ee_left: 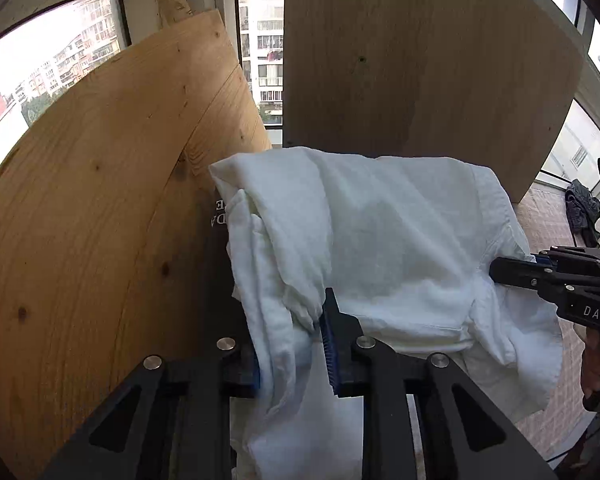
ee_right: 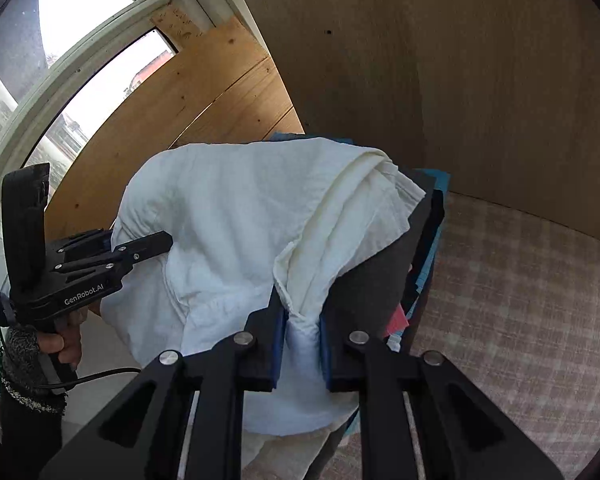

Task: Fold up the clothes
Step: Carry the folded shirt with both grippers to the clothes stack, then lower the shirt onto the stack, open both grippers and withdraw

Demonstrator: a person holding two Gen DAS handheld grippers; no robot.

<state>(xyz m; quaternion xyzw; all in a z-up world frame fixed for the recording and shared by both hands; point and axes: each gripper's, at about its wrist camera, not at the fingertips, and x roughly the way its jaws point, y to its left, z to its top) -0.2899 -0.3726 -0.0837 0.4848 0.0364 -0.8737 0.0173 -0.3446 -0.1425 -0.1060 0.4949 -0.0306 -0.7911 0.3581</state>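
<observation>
A white garment point(ee_left: 380, 232) hangs bunched between both grippers. Low in the left wrist view, my left gripper point(ee_left: 292, 344) is shut on a thick fold of it, and the cloth hides most of the left pad. In the right wrist view, my right gripper point(ee_right: 302, 340) is shut on another gathered edge of the white garment point(ee_right: 228, 216), pinched between blue pads. Each gripper also shows in the other's view: the right gripper point(ee_left: 496, 270) at the cloth's right edge, the left gripper point(ee_right: 166, 242) at its left edge. The garment drapes over a stack of dark, blue and red clothes point(ee_right: 380, 276).
A pine board point(ee_left: 100, 200) leans on the left and a darker wooden panel point(ee_left: 420, 60) stands behind, with windows beyond. The checked surface point(ee_right: 520, 300) spreads to the right. A dark crumpled cloth point(ee_left: 582, 210) lies far right. A gloved hand point(ee_right: 60, 344) holds the left gripper.
</observation>
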